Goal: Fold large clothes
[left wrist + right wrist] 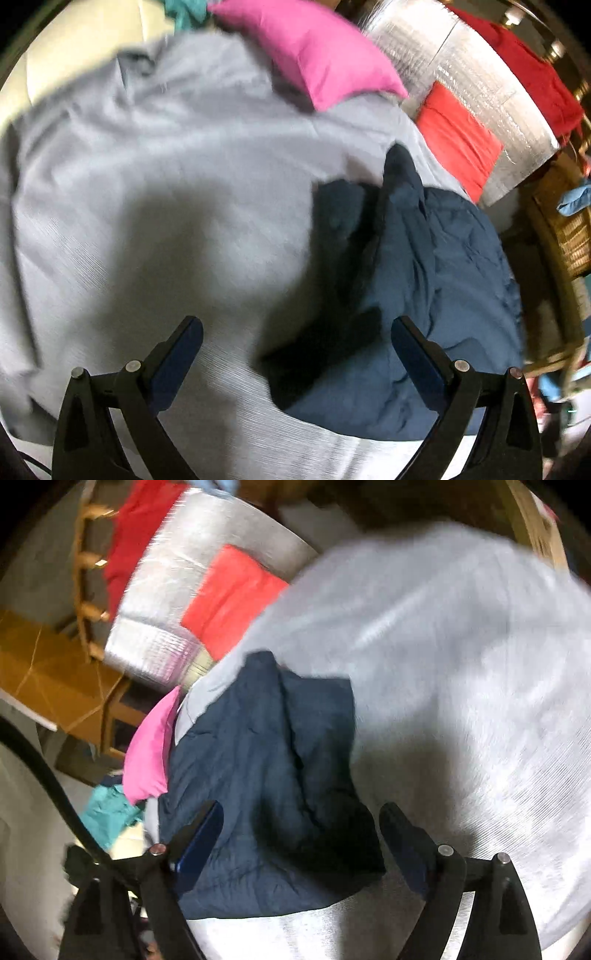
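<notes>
Here the navy garment [266,786] lies bunched near the edge of the grey sheet [461,664]. The left gripper [295,343] and right gripper [301,827] hover released; a hasty pinch could catch the sheet too.
</notes>
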Demonstrator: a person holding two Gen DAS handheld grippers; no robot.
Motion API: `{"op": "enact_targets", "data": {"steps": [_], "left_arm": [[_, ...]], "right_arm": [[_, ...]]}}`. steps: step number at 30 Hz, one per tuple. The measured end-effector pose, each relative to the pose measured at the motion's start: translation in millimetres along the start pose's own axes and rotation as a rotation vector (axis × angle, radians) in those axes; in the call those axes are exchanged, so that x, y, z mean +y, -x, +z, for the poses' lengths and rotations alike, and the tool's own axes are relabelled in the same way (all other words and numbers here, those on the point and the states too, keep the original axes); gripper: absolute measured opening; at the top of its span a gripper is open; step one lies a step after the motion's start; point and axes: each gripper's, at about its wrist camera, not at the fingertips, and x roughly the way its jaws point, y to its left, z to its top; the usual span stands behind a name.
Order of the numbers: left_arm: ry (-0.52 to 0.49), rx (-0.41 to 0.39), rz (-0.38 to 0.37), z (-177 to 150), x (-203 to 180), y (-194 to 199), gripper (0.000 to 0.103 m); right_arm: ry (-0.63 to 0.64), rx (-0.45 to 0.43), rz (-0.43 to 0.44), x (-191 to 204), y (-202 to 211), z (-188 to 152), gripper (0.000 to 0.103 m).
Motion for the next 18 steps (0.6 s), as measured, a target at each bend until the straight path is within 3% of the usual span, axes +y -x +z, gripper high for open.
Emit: {"op": "enact_targets", "data": {"steps": [3,5,10,11,14,18], "left_arm": [[0.002,0.099,-0.083,-7.9,-9.4,-17.4,0.101],[0.001,0.121,-0.093,-11.3,-14.3,-24.4,0.101],[-0.01,0.076,-0.107,-8.7,-23.4,-27.6,0.098],[-0.011,0.068,-0.118,-7.4,-24.3,-27.3,0.087],[-0.039,0.057,-0.113,-4.5,-30.1,-28.1,0.071],[-0.094,-0.021,-0.133,0.0,-41.8,-15.7,0.053]], "right_arm": [[-0.028,0.063,0.001,-4.7,-21.5,-2.3,0.091],[-0.005,0.086,-0.028,-2.1,-33.8,-0.5,0.091],[0.087,0.086,-0.069,18.2,-48.8,-12.6,0.09],[0.116,0.087,-0.088,23.6,-50.8,-17.4,0.086],[0.211,0.057,-0.187,36.4,-49.6,-24.3,0.066],[0.216,0.018,-0.145,40.6,-37.8,-28.8,0.055]]}}
